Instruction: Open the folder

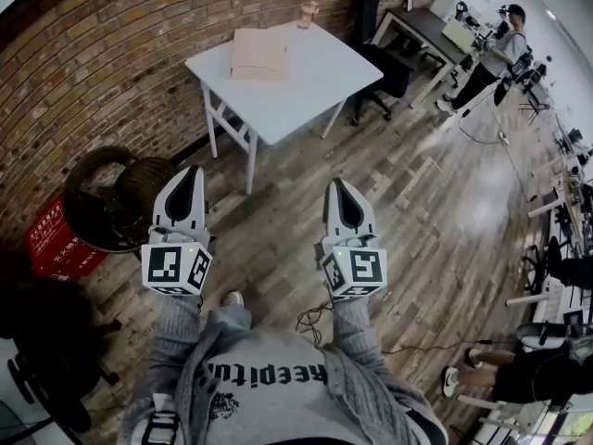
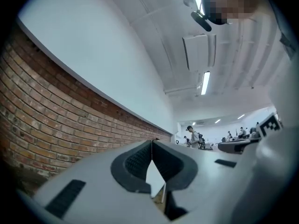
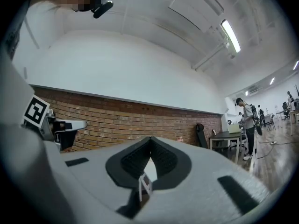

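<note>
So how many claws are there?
2. The left claw is low on the left of the head view, the right claw beside it; both are closed and empty, pointing toward the white table. None seem hidden.

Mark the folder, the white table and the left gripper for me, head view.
folder (image 1: pixel 258 54), head view, middle of its top cover.
white table (image 1: pixel 310 86), head view, bare tabletop beside the folder.
left gripper (image 1: pixel 192 171), head view, the tip where its shut jaws meet.
</note>
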`<state>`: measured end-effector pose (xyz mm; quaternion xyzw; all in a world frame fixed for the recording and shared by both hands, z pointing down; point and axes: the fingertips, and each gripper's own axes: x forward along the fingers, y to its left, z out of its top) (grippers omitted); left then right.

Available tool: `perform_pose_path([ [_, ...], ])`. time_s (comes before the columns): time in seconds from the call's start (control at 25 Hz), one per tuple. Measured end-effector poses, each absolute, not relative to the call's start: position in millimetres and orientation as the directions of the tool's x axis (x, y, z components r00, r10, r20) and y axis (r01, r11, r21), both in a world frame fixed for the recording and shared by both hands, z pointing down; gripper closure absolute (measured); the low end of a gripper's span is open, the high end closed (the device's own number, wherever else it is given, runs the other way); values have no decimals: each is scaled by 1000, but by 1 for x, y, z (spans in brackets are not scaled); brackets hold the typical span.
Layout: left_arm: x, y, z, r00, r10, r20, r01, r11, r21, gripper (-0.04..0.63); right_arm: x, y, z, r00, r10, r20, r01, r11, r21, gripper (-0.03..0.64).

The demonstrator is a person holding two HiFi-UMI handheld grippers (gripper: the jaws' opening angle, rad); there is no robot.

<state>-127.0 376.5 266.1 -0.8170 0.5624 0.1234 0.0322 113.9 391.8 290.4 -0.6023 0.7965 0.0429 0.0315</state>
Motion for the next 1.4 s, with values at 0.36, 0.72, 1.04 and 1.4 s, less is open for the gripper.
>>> perform_pose_path([
  [0.36, -145, 354, 260, 331, -903, -274, -934, -355, 41, 583, 95, 373, 280, -291, -944, -152, -956, 293, 11, 612],
  [0.72, -176, 319, 254, 384, -878, -287, -916, -402, 5, 583, 66, 340, 284, -242, -954, -175, -968, 251, -27, 612],
  [1.04, -171, 274, 258, 391, -879, -274, -907, -419, 52, 583, 72, 308, 288, -215, -964, -153, -976, 217, 6, 612],
  [1.4, -152, 191, 260, 367, -889, -273, -922, -387, 21, 583, 87, 207, 288, -263, -950, -168, -964, 266, 5, 612],
])
